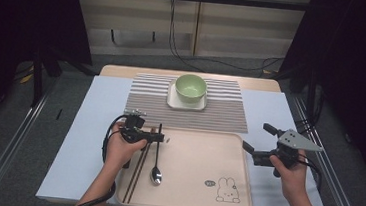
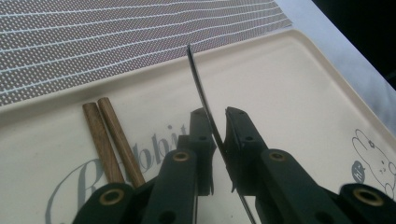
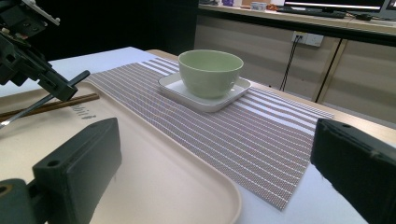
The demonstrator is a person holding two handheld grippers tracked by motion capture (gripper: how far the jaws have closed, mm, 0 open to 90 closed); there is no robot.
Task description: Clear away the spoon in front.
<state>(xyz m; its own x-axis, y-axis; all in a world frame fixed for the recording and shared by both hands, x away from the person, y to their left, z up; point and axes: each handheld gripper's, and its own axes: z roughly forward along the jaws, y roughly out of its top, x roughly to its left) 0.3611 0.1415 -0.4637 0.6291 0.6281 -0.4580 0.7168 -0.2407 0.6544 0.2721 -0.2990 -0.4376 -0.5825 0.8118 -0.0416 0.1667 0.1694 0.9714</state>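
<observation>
While clamped on the spoon [image 1: 157,156], the left gripper [image 1: 155,137] holds its handle.
Spoon's long axis runs toward the person, beside chopsticks [image 1: 136,171]; right gripper [image 1: 258,142] hangs open, farther off.

Metal spoon [image 1: 157,156] near tray's [image 1: 197,204] left edge, bowl end toward near edge, handle pinched in left gripper [image 2: 219,135] (jaws closed on it), beside w/ wooden chopsticks [image 1: 136,171].

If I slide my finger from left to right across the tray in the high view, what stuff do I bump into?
Chopsticks → spoon, its handle pinched by the left hand-held gripper → bunny picture → right hand-held gripper, open at the tray's right edge.
</observation>
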